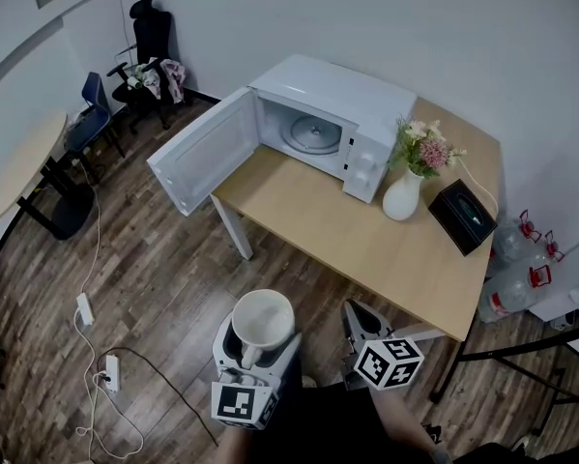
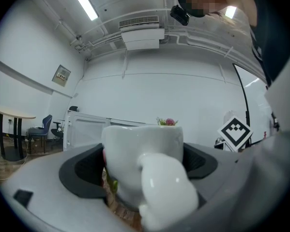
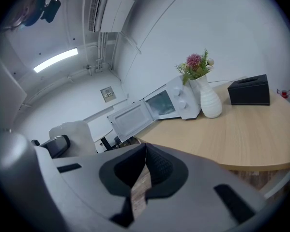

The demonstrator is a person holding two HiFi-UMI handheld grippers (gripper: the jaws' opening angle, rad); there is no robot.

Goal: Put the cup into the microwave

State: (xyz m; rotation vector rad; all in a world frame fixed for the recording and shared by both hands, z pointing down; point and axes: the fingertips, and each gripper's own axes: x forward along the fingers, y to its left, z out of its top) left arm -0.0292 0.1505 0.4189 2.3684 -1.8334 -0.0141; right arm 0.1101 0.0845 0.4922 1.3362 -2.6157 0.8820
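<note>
A white cup (image 1: 262, 323) is upright in my left gripper (image 1: 260, 341), which is shut on it, low in the head view and well short of the table. In the left gripper view the cup (image 2: 145, 170) fills the gap between the dark pads, handle toward the camera. The white microwave (image 1: 332, 124) stands on the far left of the wooden table (image 1: 366, 240) with its door (image 1: 204, 150) swung wide open and the glass turntable (image 1: 311, 133) bare. My right gripper (image 1: 359, 319) is shut and empty, beside the left one; its jaws meet in the right gripper view (image 3: 144, 172).
On the table a white vase with flowers (image 1: 410, 177) stands by the microwave's right side, and a black tissue box (image 1: 461, 216) lies further right. Water bottles (image 1: 521, 259) sit on the floor at right. Chairs (image 1: 125, 85) and a round table (image 1: 23, 162) stand left; a power strip (image 1: 110, 373) lies on the floor.
</note>
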